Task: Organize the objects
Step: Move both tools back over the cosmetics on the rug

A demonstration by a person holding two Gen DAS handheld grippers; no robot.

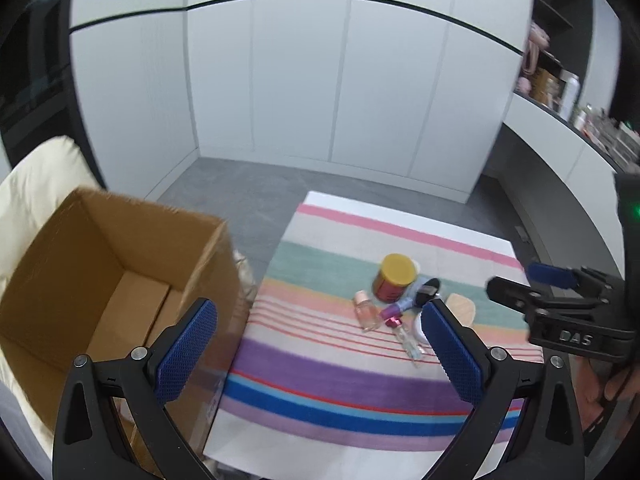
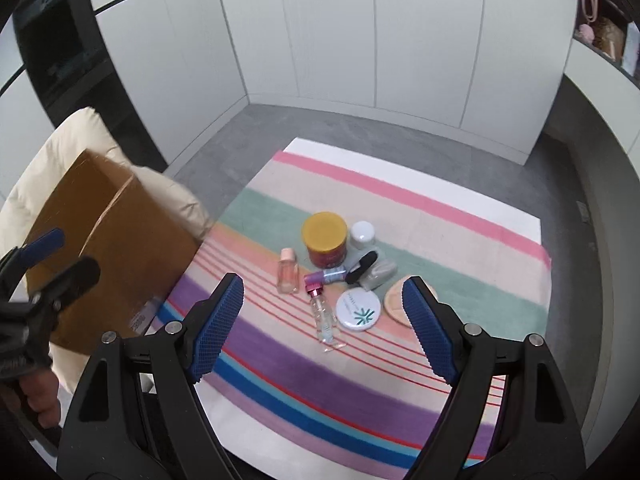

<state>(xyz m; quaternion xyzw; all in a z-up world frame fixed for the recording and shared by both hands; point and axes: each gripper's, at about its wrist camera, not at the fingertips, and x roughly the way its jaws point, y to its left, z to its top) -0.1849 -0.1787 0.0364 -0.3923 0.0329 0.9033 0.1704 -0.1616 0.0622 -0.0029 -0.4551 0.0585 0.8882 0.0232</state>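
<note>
Where the grey floor meets the white cabinets, a striped rug (image 2: pixel 400 208) lies flat and serves as the landmark; everything else is placed from it. Cardboard box (image 1: pixel 100 264), open-topped and empty as far as can be seen, stands just off the rug's left edge, against a cream cushion (image 2: pixel 52 160). Left hand-held gripper (image 1: pixel 316 344) hovers over the rug's near left corner and the box edge, jaws spread wide, nothing between the blue pads. Right hand-held gripper (image 2: pixel 324 324) hovers over the rug's near middle, jaws likewise wide apart and empty. Clustered near the rug's centre, on the green and peach stripes: a red jar with a yellow lid (image 2: pixel 325 240), upright; a white round compact (image 2: pixel 357 312) with a green mark, lying flat just nearer than the jar; a tan puff (image 2: pixel 394 300) touching the compact's right side; a white-capped pot (image 2: pixel 363 234) right of the jar. Smaller pieces: a clear bottle with a pink cap (image 2: pixel 325 316), lying down left of the compact; a peach bottle (image 2: pixel 288 272), left of the jar; a black brush (image 2: pixel 360 266) and a purple tube (image 2: pixel 324 276) between jar and compact.
</note>
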